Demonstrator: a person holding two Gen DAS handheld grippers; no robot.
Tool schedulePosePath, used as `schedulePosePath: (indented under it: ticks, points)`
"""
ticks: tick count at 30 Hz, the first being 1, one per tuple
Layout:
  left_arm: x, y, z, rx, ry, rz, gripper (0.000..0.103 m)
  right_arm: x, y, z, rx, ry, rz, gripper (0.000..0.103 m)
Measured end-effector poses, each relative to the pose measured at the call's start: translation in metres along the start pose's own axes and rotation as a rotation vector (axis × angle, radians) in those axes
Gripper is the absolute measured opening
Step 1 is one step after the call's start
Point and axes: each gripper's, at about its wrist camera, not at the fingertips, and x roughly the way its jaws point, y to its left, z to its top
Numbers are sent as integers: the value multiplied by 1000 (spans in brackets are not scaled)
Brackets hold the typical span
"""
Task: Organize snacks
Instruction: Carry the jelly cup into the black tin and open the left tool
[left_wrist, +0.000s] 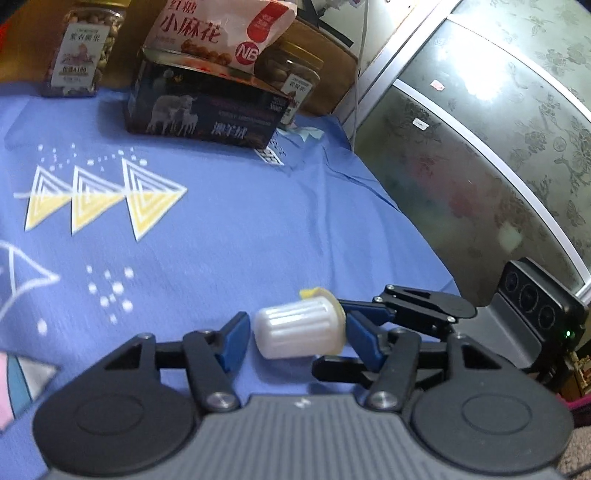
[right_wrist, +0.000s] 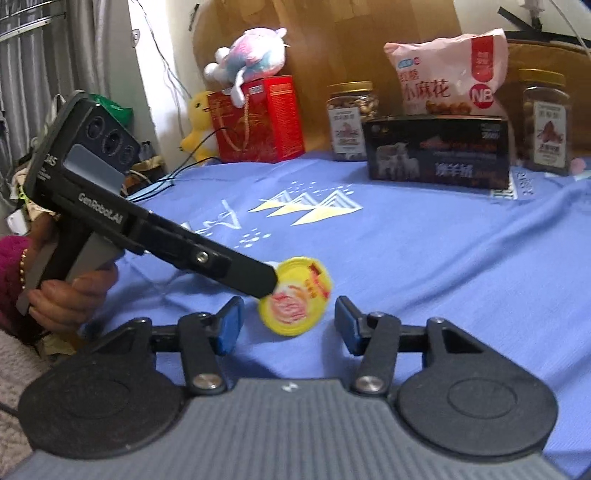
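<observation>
The cup (left_wrist: 295, 328), a small ribbed white one with a yellow foil lid, lies on its side on the near part of the blue cloth (left_wrist: 221, 240), well apart from the other snacks at the far edge: the box (left_wrist: 207, 110), the bag (left_wrist: 214, 29) on top of it and the jars (left_wrist: 83, 48) beside it. The left tongs (left_wrist: 299, 336) stand released around the cup, one pad at its bottom and the other at its lid. A thin strip of cloth shows between the left pad and the bottom, so I judge that they do not press yet. The right tongs (right_wrist: 290, 321) are also released and hold nothing. They face the lid from the other side and are very near the tip of the left ones. The step in hand seems to be to take the cup with the left tongs. To do it well, I would close them slowly and straight, because a cup on its side rolls easily and the foil lid is soft and can dent. Pressure from end to end should stay light, only enough to lift. The right tongs should wait or go back a little, so that the two tools do not knock together. After the lift, the cup probably belongs with the group at the far edge.
</observation>
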Motion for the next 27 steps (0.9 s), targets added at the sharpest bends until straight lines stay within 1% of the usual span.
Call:
schedulePosePath:
  ticks: [4,6,7,11,15,18,22,24,27]
  points:
    - [7,1,3,2,13,-10,58,9,-6,3,0,23,-5,58]
    - [10,1,2,6,19,-8,58,13,-4,5,-9,25,3,56]
    - [10,1,2,11,16,-2,57,14,-3,5,-13,27,10,50]
    - [10,2,8,0,21,0,57,16,-4,8,-6,29,8,49]
    - [6,-3,25,42,-12,21,57,17,-9,19,14,4,2,49]
    - [3,-7,50,79,-50,39,57,18,-13,36,-1,-43,-15,49]
    - [6,-9,95,134,-108,82,57,26,-24,70,-54,-110,-60,49]
    - [11,-5,119,144,-135,105,57,35,-33,89,-77,-145,-86,49]
    - [25,8,157,123,-154,134,56,51,-51,115,-89,-189,-121,49]
